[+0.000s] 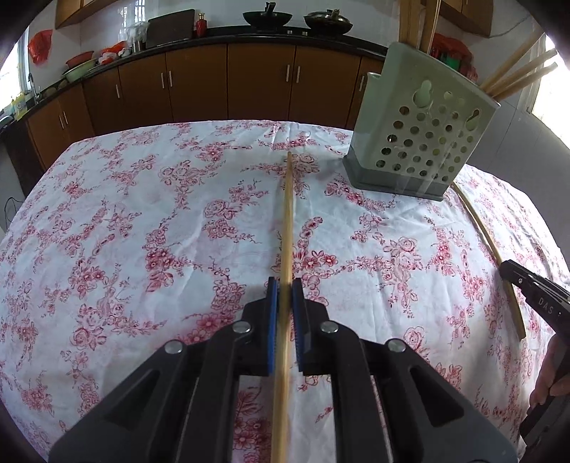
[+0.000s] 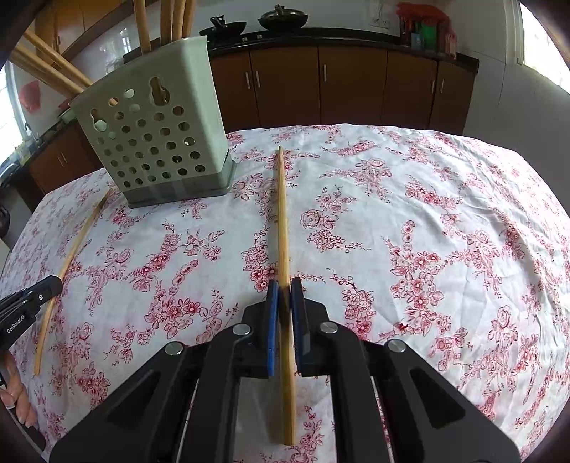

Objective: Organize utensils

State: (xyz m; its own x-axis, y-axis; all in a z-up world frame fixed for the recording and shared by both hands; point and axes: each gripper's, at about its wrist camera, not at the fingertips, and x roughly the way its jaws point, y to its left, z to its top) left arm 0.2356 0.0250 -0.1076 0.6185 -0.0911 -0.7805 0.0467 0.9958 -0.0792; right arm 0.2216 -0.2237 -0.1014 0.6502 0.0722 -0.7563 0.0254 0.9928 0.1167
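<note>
My left gripper point(image 1: 284, 285) is shut on a wooden chopstick point(image 1: 288, 213) that points forward along its blue pads, low over the floral tablecloth. My right gripper point(image 2: 284, 285) is shut on another wooden chopstick point(image 2: 282, 213) in the same way. Each gripper shows at the edge of the other's view, the right one point(image 1: 513, 270) beside its chopstick point(image 1: 488, 245), the left one point(image 2: 53, 283) beside its chopstick point(image 2: 67, 263). A pale green perforated utensil holder point(image 1: 424, 124) stands between the two grippers, toward the far side; it also shows in the right wrist view point(image 2: 153, 124). Several chopsticks point(image 1: 516, 71) stick out of its top.
The table point(image 1: 142, 213) is covered with a white cloth with red flowers. Behind it runs a dark countertop point(image 1: 249, 34) over brown cabinets, with woks, a red bottle and bowls on it. A window point(image 2: 541, 39) is at the far right.
</note>
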